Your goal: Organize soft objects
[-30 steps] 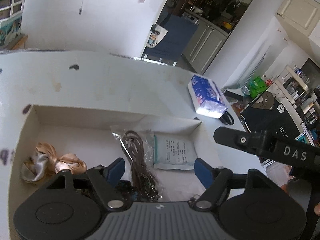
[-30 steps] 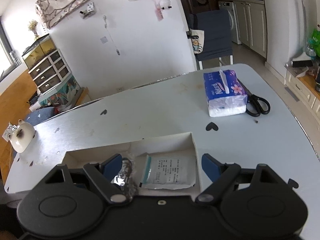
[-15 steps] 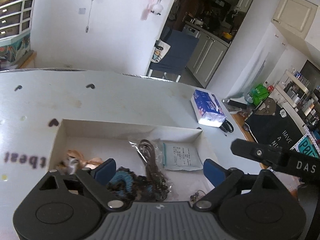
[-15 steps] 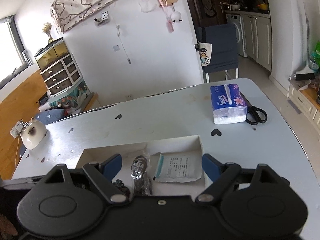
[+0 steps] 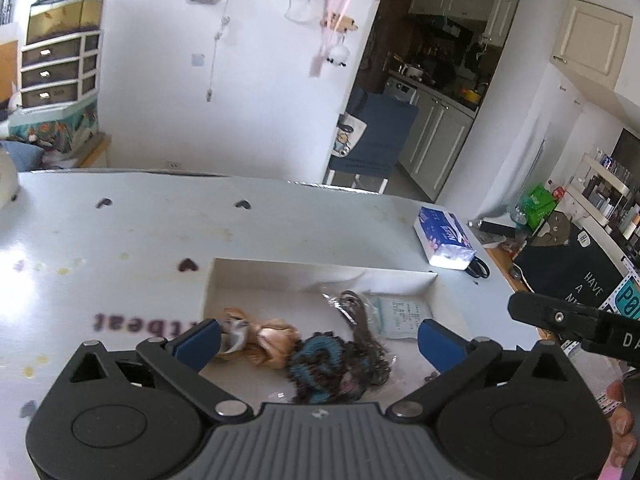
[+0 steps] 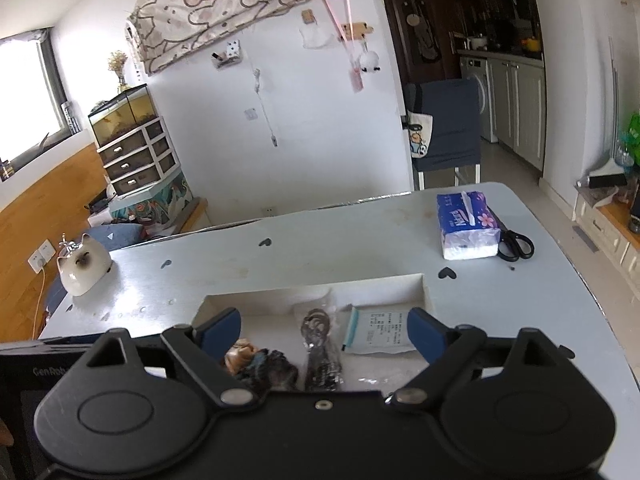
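Observation:
A shallow white box (image 5: pixel 320 276) (image 6: pixel 380 286) sits on the pale table. In it lie a beige satin scrunchie (image 5: pixel 264 338) (image 6: pixel 240 354), a dark blue-and-black knitted scrunchie (image 5: pixel 324 368) (image 6: pixel 272 366), a clear bag of brown hair ties (image 5: pixel 362 328) (image 6: pixel 320 346) and a flat white packet with a teal edge (image 5: pixel 402 316) (image 6: pixel 378 330). My left gripper (image 5: pixel 318 340) is open and empty, above the box's near side. My right gripper (image 6: pixel 324 330) is open and empty, also above the box. Its black arm shows in the left wrist view (image 5: pixel 572 322).
A blue tissue pack (image 5: pixel 444 236) (image 6: pixel 468 226) lies at the table's far right with black scissors (image 6: pixel 516 244) beside it. A white cat-shaped figure (image 6: pixel 82 264) stands at the far left. A blue chair (image 6: pixel 444 132) is beyond the table. The table's right edge is close.
Both grippers have pulled back and risen from the box, so more of the table and room shows. Both stay open. The dark scrunchie now shows in the box.

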### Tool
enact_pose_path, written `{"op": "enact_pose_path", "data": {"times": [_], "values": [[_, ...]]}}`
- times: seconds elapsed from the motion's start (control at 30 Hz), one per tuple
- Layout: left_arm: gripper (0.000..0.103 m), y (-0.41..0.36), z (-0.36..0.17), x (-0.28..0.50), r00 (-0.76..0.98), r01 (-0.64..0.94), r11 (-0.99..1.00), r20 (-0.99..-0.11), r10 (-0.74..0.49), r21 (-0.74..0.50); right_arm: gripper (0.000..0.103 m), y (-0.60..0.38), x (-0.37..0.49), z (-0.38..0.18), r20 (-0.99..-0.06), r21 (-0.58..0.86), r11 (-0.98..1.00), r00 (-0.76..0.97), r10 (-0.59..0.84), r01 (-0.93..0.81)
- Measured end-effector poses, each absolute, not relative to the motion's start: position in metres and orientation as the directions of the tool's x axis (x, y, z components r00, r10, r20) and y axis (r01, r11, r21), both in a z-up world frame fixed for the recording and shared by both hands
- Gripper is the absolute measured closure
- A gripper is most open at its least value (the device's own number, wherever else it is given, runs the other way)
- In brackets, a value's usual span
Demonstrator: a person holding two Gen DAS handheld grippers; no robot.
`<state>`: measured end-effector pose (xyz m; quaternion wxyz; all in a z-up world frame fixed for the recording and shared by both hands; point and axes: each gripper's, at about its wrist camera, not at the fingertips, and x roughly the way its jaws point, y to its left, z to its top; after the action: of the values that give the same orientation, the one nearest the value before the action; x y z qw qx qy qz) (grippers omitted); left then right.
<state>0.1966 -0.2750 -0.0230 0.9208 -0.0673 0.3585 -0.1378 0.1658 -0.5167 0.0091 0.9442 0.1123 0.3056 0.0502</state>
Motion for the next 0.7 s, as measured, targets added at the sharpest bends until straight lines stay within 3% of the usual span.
{"op": "enact_pose_path", "data": {"times": [0.7], "values": [[0.000,-0.187,0.007,0.077,0.797,0.173,0.972,-0.557,-0.232,-0.157,0.000,-0.454,0.039,0.029,-0.484,0.162,0.987,0.871,0.085,-0.006]]}}
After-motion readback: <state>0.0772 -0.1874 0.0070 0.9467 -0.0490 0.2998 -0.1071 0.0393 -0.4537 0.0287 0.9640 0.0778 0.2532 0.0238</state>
